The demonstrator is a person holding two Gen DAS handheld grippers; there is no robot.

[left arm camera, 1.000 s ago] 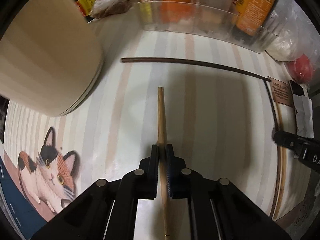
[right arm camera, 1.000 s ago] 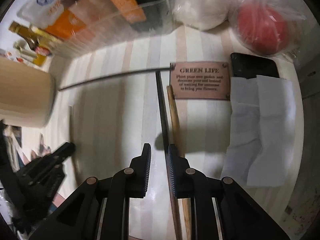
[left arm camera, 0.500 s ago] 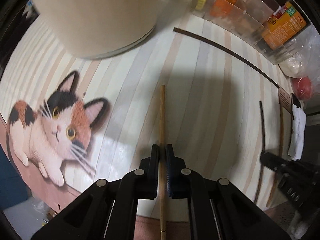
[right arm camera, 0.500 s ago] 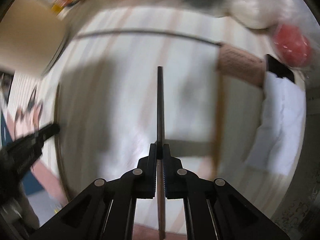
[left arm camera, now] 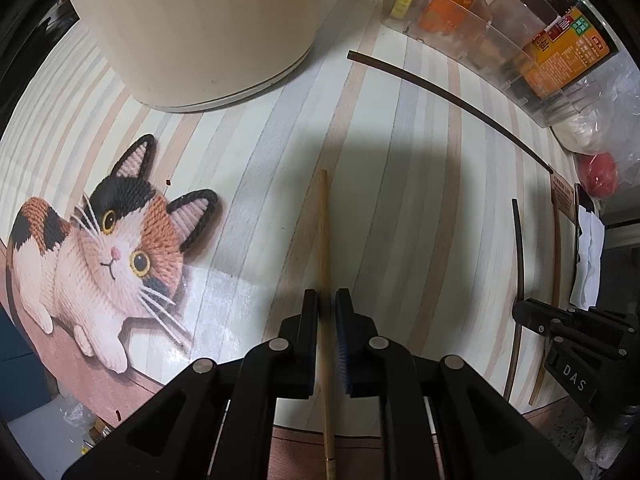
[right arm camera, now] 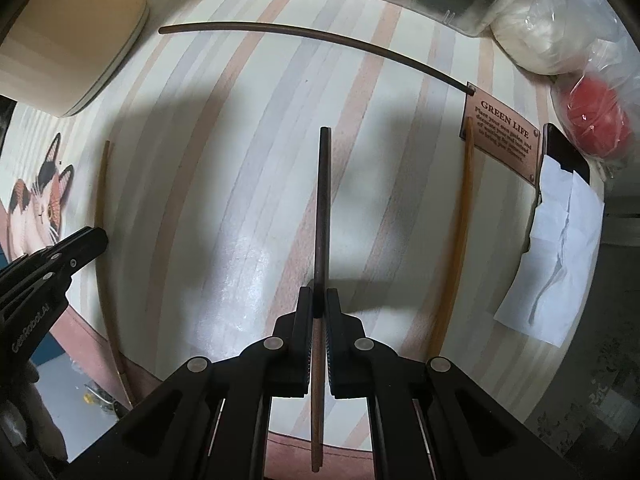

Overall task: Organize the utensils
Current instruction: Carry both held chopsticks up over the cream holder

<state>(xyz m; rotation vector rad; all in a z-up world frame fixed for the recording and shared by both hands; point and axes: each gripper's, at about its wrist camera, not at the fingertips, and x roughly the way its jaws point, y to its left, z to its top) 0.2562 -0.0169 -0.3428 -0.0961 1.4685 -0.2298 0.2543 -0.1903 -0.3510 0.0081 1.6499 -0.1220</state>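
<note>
A light bamboo chopstick (left arm camera: 324, 240) lay between the jaws of the left gripper (left arm camera: 327, 308), which stood slightly parted with a thin gap beside the stick; whether it was still pinched could not be told. A dark brown wooden chopstick (right arm camera: 322, 208) was clamped tightly in the right gripper (right arm camera: 318, 300), pointing forward above the striped tablecloth (right arm camera: 240, 160). A second dark chopstick (right arm camera: 312, 42) was seen lying crosswise near the clear plastic organiser (right arm camera: 460, 4), and another light chopstick (right arm camera: 460, 216) was seen beside the brown "GREEN LIFE" plaque (right arm camera: 502, 136)
</note>
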